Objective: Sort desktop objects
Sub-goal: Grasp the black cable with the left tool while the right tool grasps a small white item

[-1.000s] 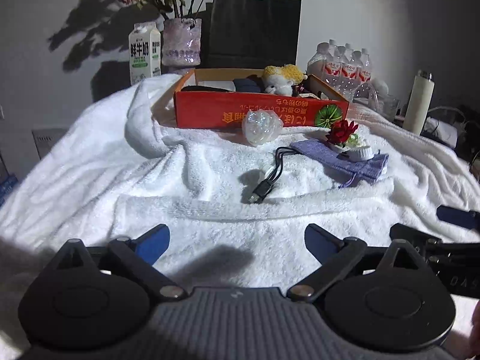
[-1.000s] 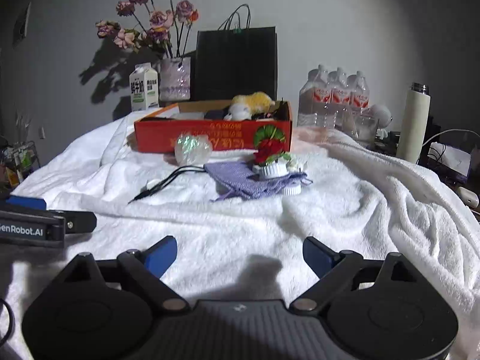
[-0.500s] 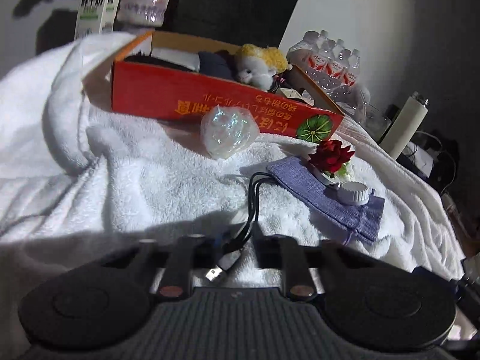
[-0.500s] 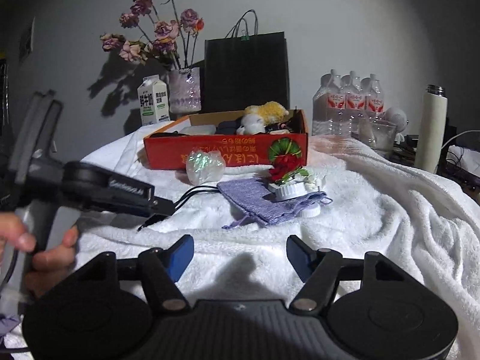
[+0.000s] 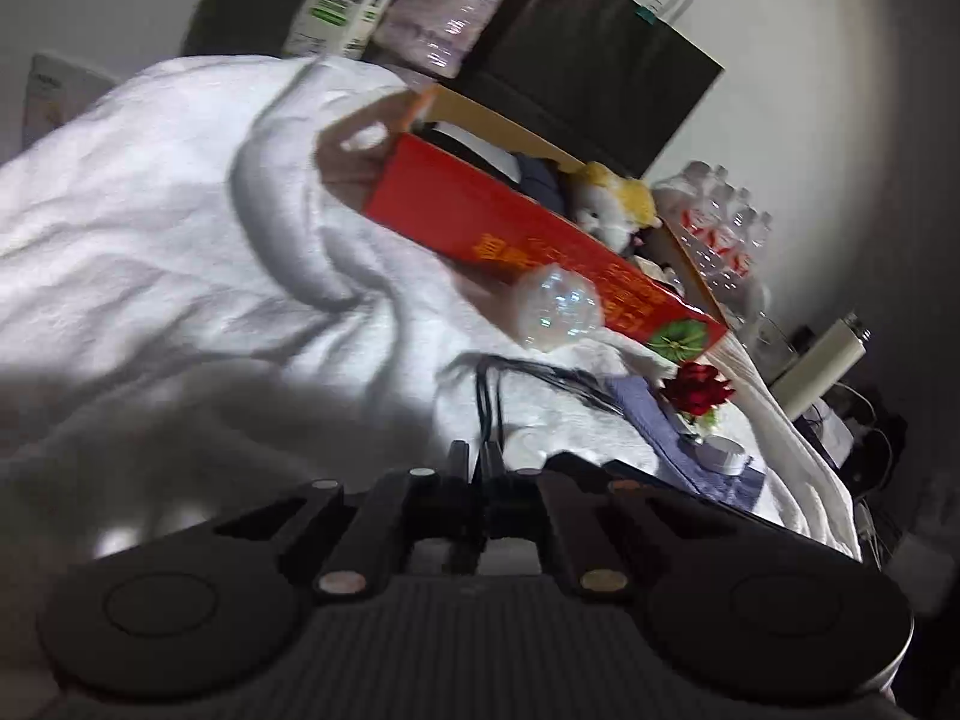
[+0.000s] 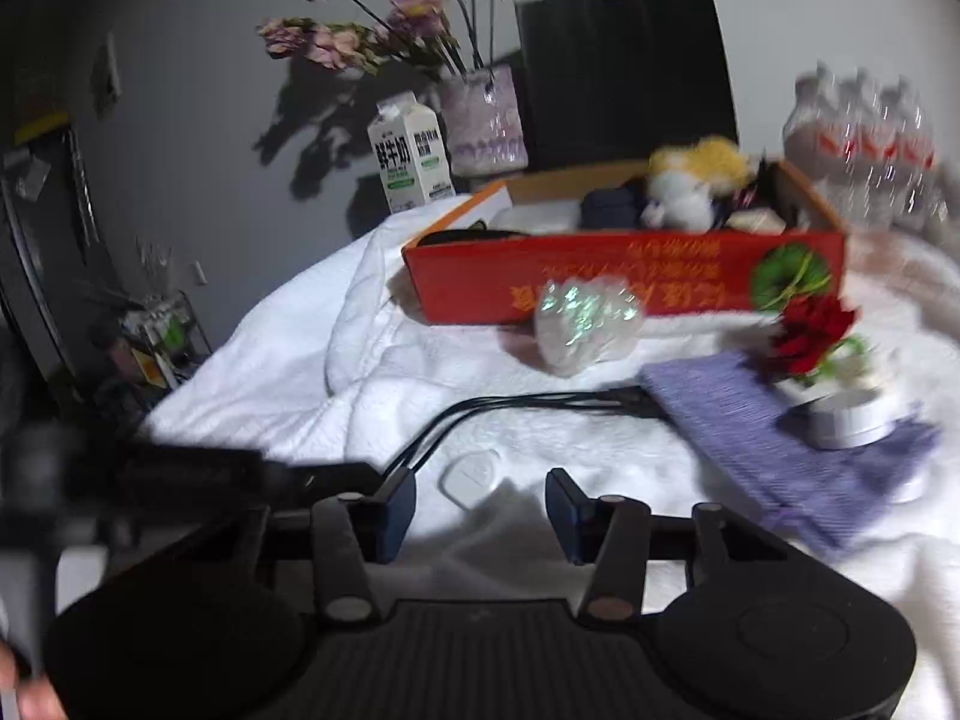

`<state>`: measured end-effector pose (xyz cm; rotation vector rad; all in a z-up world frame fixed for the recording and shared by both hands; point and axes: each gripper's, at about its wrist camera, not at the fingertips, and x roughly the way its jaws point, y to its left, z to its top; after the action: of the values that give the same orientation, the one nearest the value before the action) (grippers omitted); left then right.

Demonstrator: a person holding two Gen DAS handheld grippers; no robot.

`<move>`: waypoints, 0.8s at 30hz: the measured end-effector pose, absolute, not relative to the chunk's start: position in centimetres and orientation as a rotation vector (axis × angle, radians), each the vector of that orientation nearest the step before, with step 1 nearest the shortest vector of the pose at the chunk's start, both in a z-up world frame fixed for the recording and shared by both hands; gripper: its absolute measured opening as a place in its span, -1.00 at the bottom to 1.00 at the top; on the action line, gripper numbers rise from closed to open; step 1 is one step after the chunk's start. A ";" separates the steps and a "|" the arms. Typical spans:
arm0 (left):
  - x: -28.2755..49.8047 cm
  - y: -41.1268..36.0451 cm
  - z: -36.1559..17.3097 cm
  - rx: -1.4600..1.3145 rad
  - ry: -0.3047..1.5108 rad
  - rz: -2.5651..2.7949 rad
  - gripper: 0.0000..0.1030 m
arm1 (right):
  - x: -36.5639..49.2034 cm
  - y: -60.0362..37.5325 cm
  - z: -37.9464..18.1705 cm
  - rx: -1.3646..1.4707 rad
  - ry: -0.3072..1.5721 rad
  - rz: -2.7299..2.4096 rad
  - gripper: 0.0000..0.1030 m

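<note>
Cable (image 5: 487, 414) now in left claw (image 5: 475, 468), seemingly

A white towel (image 6: 288, 360) covers the counter. On it stands a red box (image 6: 624, 276) with yellow lettering and a green round emblem at its 3 o'clock end. At the box's 6 o'clock lies a clear iridescent ball (image 6: 585, 324) glinting green and white, and a black cable (image 6: 510, 405). A lilac woven pouch (image 6: 756, 420) carries a red flower (image 6: 810, 330) with green leaves and a white lid (image 6: 846, 417). Inside the box sits a white plush toy with yellow hair (image 6: 690, 180). Behind it are a black paper bag (image 6: 624, 66), a white milk carton (image 6: 411, 153) with green labels, and pink-purple flowers (image 6: 384, 6). The right gripper's fingers (image 6: 396, 504) are blue.
</note>
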<state>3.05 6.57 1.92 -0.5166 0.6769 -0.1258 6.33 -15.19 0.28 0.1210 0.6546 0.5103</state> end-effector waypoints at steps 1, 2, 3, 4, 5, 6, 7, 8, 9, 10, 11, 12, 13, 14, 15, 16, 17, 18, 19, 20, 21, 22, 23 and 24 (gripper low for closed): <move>2.5 7.0 2.0 -0.509 0.665 -0.100 -0.98 | 7.0 -14.7 -0.1 0.137 0.679 0.511 -0.12; 2.0 7.4 2.2 -0.496 0.652 -0.068 -0.98 | 7.5 -14.1 -0.3 0.128 0.684 0.523 -0.13; 1.6 7.7 2.2 -0.486 0.646 -0.053 -0.98 | 7.7 -13.5 -0.6 0.095 0.688 0.521 -0.18; 1.4 8.0 2.2 -0.485 0.649 -0.057 -0.98 | 7.8 -12.7 -1.0 0.041 0.690 0.502 -0.19; 1.4 8.1 2.1 -0.489 0.661 -0.068 -0.98 | 7.8 -11.9 -1.3 -0.003 0.691 0.488 -0.23; 1.6 8.0 2.0 -0.488 0.672 -0.082 -0.97 | 7.8 -11.4 -1.2 -0.030 0.685 0.480 -0.49; 1.9 7.6 2.1 -0.478 0.673 -0.093 -0.94 | 7.7 -11.0 -1.1 -0.048 0.683 0.482 -0.48; 2.2 6.9 2.2 -0.453 0.670 -0.109 -0.93 | 7.7 -10.9 -1.1 -0.062 0.682 0.475 -0.48; 2.5 6.3 2.3 -0.423 0.669 -0.130 -0.87 | 7.3 -11.0 -1.0 -0.075 0.676 0.469 -0.48; 3.0 5.7 2.4 -0.403 0.672 -0.136 -0.71 | 6.8 -11.3 -0.7 -0.084 0.660 0.458 -0.48; 3.5 5.4 2.5 -0.397 0.675 -0.135 -0.55 | 6.1 -11.9 -0.4 -0.086 0.640 0.443 -0.48; 4.1 5.1 2.6 -0.399 0.675 -0.140 -0.17 | 5.5 -12.7 0.0 -0.083 0.624 0.424 -0.48; 4.6 5.0 2.6 -0.405 0.672 -0.142 0.08 | 4.9 -13.6 0.4 -0.077 0.609 0.400 -0.48; 5.5 4.7 2.6 -0.410 0.671 -0.139 0.10 | 4.1 -14.6 0.8 -0.067 0.593 0.378 -0.48; 6.3 4.4 2.7 -0.408 0.679 -0.132 0.11 | 3.5 -15.8 1.1 -0.052 0.581 0.358 -0.48; 7.2 3.9 2.7 -0.398 0.688 -0.132 0.10 | 3.0 -16.9 1.4 -0.031 0.576 0.342 -0.48; 8.1 3.4 2.6 -0.387 0.696 -0.127 0.09 | 2.5 -17.9 1.6 -0.011 0.575 0.327 -0.48; 8.8 3.0 2.3 -0.372 0.716 -0.111 -0.15 | 2.0 -18.9 1.8 0.001 0.576 0.314 -0.48; 9.3 2.5 2.0 -0.352 0.746 -0.091 -0.86 | 1.5 -19.7 1.9 0.006 0.574 0.302 -0.48; 9.4 2.3 1.8 -0.340 0.772 -0.079 -0.86 | 1.0 -20.3 2.0 0.009 0.571 0.293 -0.48; 9.0 2.3 1.7 -0.358 0.776 -0.091 -0.88 | 0.4 -20.9 2.2 0.013 0.566 0.287 -0.48; 8.1 2.5 1.8 -0.381 0.766 -0.105 -0.89 | -0.1 -21.3 2.3 0.016 0.559 0.287 -0.48; 7.0 2.6 2.3 -0.387 0.746 -0.112 -0.89 | -0.6 -21.7 2.6 0.018 0.551 0.289 -0.48; 5.7 2.6 3.0 -0.385 0.716 -0.109 -0.89 | -1.0 -22.0 2.8 0.014 0.544 0.295 -0.48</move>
<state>5.65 2.65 3.03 -0.3850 0.7164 -0.1088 -1.02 -21.99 2.82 0.0144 0.5438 0.2953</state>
